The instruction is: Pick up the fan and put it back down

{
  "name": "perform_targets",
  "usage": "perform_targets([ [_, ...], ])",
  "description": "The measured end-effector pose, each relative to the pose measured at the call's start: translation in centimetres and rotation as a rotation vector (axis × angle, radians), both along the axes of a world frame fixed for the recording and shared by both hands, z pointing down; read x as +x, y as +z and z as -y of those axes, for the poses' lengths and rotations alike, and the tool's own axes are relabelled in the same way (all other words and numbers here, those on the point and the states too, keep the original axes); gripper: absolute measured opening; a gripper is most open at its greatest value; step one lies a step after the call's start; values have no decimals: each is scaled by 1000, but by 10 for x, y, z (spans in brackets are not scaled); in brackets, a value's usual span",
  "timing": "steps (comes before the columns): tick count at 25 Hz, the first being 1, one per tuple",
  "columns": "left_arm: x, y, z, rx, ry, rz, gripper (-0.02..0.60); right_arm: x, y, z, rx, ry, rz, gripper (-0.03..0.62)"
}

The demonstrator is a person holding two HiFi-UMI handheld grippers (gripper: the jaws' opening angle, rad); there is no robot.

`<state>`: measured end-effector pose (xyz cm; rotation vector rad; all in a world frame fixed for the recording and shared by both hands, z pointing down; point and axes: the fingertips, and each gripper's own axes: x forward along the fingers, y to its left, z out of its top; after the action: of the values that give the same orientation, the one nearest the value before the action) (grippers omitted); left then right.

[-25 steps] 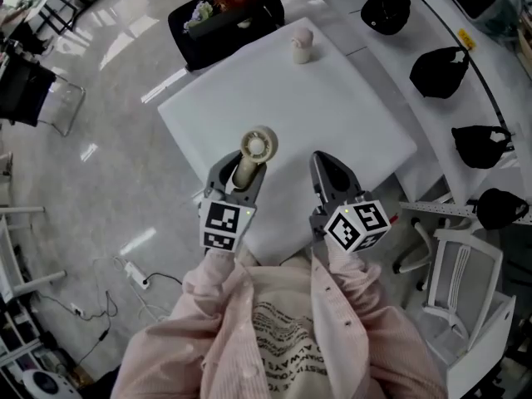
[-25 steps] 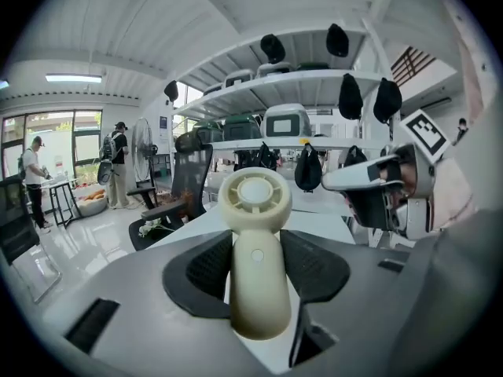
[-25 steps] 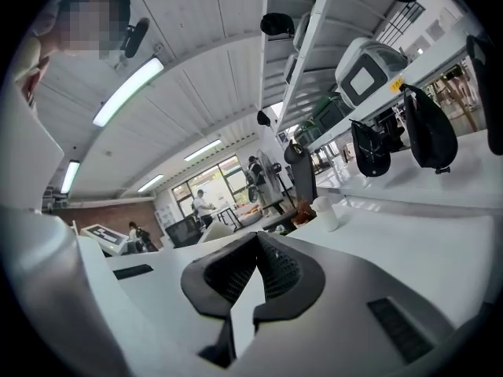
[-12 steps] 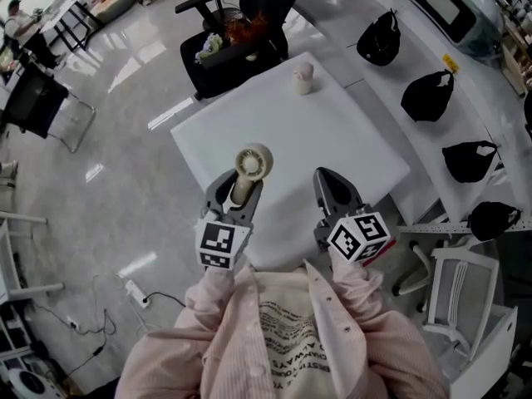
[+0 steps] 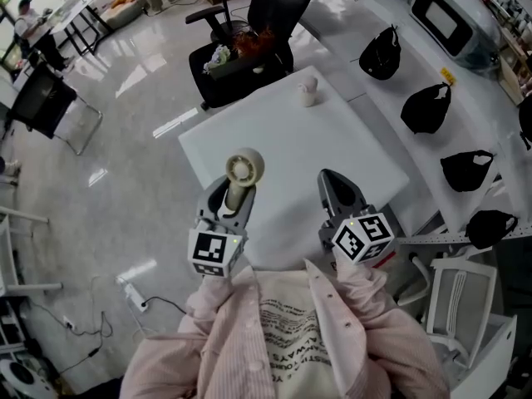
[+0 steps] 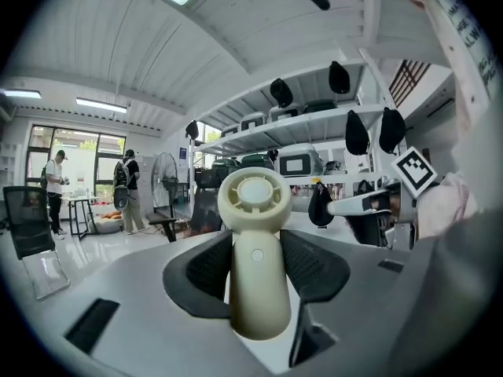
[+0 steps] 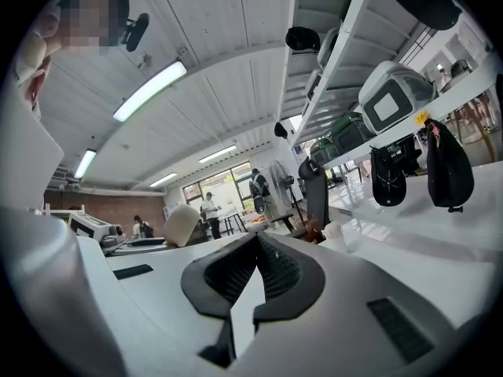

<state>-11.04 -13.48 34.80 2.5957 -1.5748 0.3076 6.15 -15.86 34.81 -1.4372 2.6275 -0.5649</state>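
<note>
The fan [image 5: 243,169] is a cream hand-held one with a round head and a straight handle. My left gripper [image 5: 230,191] is shut on its handle and holds it in the air over the near left part of the white table [image 5: 332,131]. In the left gripper view the fan [image 6: 253,250] stands upright between the two dark pads, head on top, and my left gripper [image 6: 255,242] pinches it from both sides. My right gripper [image 5: 337,188] hovers beside it to the right, shut and empty. Its pads meet at my right gripper's [image 7: 255,238] tip.
A small pale object [image 5: 308,90] stands near the table's far edge. A black office chair [image 5: 249,32] loaded with things sits behind the table. Several black caps [image 5: 426,106] lie on the white counter to the right. A white chair [image 5: 465,306] stands at lower right.
Both grippers have risen. The left one has carried the fan up off the table, still shut on its handle. The right gripper stays shut.
</note>
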Motion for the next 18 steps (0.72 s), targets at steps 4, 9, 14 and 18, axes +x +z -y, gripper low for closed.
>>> perform_targets([
  [4,-9,-6,-4,12,-32,-13,183,0,-6,2,15,-9,-5,-2],
  [9,-17,-13,-7,29,-57,-41,184,4,-8,5,24,-7,-14,-2],
  [14,-21,-14,-7,38,-74,-43,184,10,-7,8,25,3,-25,-2],
  [18,-23,-16,-4,39,-84,-45,184,10,-7,9,28,4,-29,-2],
])
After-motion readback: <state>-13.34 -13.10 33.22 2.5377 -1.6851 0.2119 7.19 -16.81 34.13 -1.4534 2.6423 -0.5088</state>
